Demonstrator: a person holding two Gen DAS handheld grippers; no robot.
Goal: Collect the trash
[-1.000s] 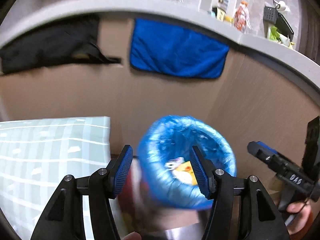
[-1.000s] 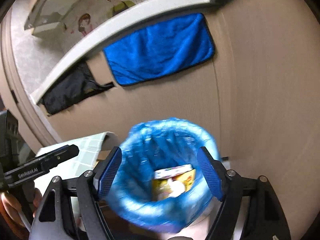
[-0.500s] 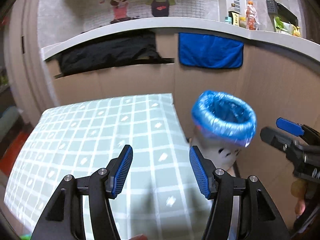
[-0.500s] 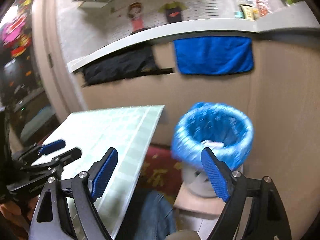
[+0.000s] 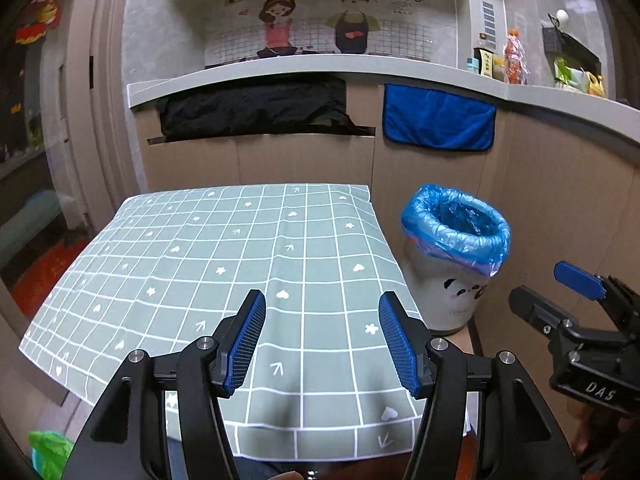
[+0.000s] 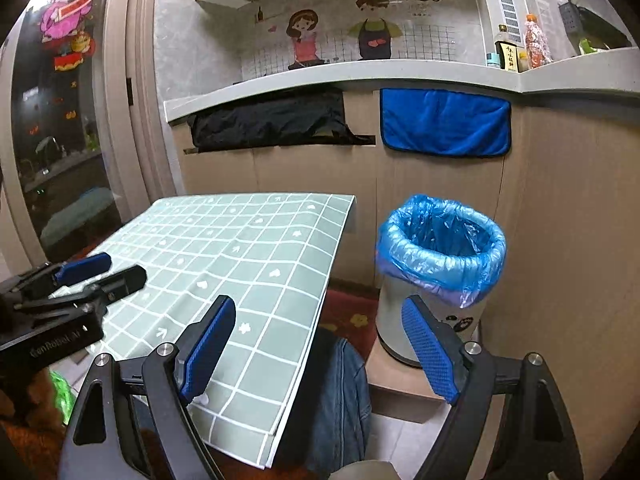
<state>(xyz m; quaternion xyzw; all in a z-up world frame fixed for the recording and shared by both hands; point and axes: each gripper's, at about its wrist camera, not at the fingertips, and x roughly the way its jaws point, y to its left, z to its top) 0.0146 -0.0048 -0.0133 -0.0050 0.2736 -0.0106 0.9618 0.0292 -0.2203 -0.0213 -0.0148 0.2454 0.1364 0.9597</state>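
- Left gripper [image 5: 320, 340]: fingers stood apart with nothing between them, above the checked counter [image 5: 180, 248], which showed no litter.
- Right gripper [image 6: 320, 348]: fingers spread wide and empty, over the counter's right edge.
- Trash bin [image 6: 440, 272]: blue-lined, on a low stand ahead and right of both fingers.
- Step, judged: scan for remaining litter; the green scrap [image 5: 48, 452] low left looked a candidate.
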